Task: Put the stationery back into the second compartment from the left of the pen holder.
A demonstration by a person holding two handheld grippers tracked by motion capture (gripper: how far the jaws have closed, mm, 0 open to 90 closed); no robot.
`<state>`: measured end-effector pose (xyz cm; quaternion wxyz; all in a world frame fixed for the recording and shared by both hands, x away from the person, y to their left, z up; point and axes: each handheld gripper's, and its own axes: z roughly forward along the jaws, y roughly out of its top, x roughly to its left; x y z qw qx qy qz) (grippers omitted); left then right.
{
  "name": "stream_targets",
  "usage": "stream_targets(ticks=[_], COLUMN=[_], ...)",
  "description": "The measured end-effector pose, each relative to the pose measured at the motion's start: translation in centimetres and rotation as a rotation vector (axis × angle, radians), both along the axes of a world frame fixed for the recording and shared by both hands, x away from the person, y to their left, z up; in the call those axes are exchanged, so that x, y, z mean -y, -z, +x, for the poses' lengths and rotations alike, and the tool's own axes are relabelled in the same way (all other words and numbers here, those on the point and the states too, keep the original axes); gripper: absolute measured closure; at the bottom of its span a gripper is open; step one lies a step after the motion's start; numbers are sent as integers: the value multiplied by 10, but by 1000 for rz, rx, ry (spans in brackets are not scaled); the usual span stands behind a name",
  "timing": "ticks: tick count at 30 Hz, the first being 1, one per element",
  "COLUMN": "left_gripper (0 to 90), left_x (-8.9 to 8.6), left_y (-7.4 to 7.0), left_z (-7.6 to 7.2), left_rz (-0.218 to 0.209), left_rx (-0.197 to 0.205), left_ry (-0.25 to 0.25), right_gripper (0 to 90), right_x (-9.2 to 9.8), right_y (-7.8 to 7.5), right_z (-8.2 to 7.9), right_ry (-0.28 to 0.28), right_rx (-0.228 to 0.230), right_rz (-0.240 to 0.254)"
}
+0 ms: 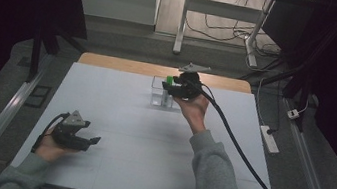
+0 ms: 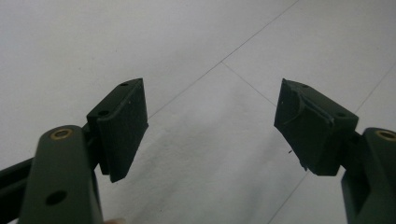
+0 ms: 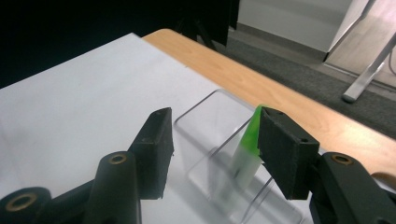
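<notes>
A person works at a white-covered surface (image 1: 149, 142). At the near left, the left tool (image 1: 91, 140) rests low over the bare surface, its jaws spread wide with nothing between them. Toward the far middle, the right tool (image 1: 166, 88) hovers over a clear plastic box (image 3: 219, 154), its jaws apart. A green-capped tube (image 3: 249, 147) stands tilted inside the box, just beside one jaw.

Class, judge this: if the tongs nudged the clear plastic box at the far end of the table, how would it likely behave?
The clear, thin-walled plastic box is probably light, so it would likely slide easily on the smooth white table cover. It stands fairly tall and open-topped, so a high push might tip it. The green-capped white object inside could shift.
</notes>
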<state>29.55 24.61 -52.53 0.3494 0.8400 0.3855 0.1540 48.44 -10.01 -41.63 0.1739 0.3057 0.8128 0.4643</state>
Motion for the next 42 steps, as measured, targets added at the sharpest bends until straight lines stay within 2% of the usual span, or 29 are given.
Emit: stream_targets(ticks=[3,11,18,23,29,42], left_gripper=[256,255,254,253,252,251], left_x=[0,1,0,0,0,1], left_y=[-1,0,-1,-1,-1,-2], left_z=[0,0,0,-1,-1,-2], left_rz=[-4,-2,-9,-9,-10,-25], left_rx=[0,-2,-4,-4,-4,-4], left_ry=[-1,-1,-4,-5,-7,-7], right_gripper=[442,427,420,403,396,379], right_x=[6,21,34,49,62,108], right_y=[6,20,33,42,45,65], right_z=[-16,-38,-49,-61,-73,-103], right_ry=[-20,-48,-64,-74,-92,-75], right_rx=[-4,-33,-71,-96,-93,-125], right_rz=[-11,-15,-1,-17,1,-38])
